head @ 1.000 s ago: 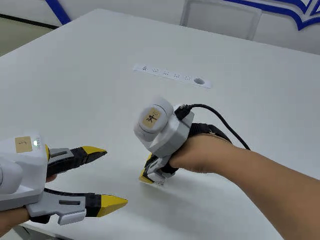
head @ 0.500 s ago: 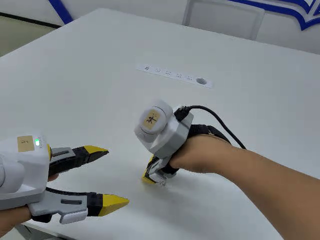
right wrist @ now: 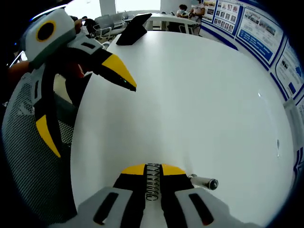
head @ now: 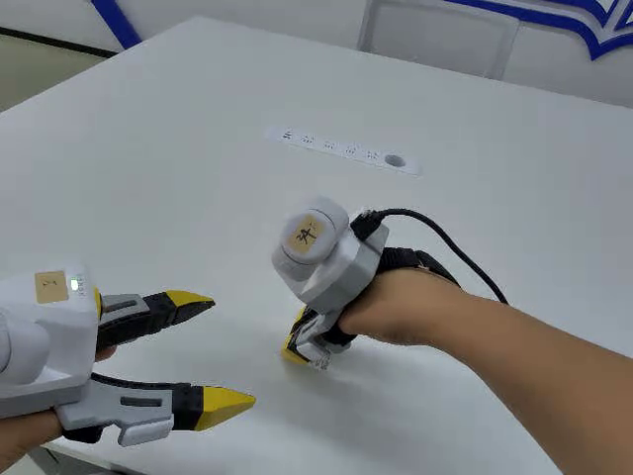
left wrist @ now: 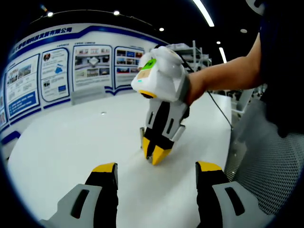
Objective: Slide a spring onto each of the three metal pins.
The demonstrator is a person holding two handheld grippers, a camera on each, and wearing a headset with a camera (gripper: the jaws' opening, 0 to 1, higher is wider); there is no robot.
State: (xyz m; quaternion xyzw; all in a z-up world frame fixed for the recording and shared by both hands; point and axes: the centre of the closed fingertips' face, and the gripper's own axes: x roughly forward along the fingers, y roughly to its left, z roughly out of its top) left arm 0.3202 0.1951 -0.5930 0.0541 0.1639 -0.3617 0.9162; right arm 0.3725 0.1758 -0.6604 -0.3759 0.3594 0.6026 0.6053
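Between right gripper (right wrist: 153,168) jaws, spring (right wrist: 152,183) lengthwise

Your yellow-tipped black right gripper (right wrist: 152,168) is pinching a silvery spring (right wrist: 152,183); your left gripper (head: 223,348) is showing matching tips over the white table (head: 178,139).

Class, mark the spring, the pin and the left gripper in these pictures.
spring (right wrist: 152,183): right gripper view, middle coils.
pin (right wrist: 202,181): right gripper view, shaft.
left gripper (head: 230,349): head view, midway between fingertips.
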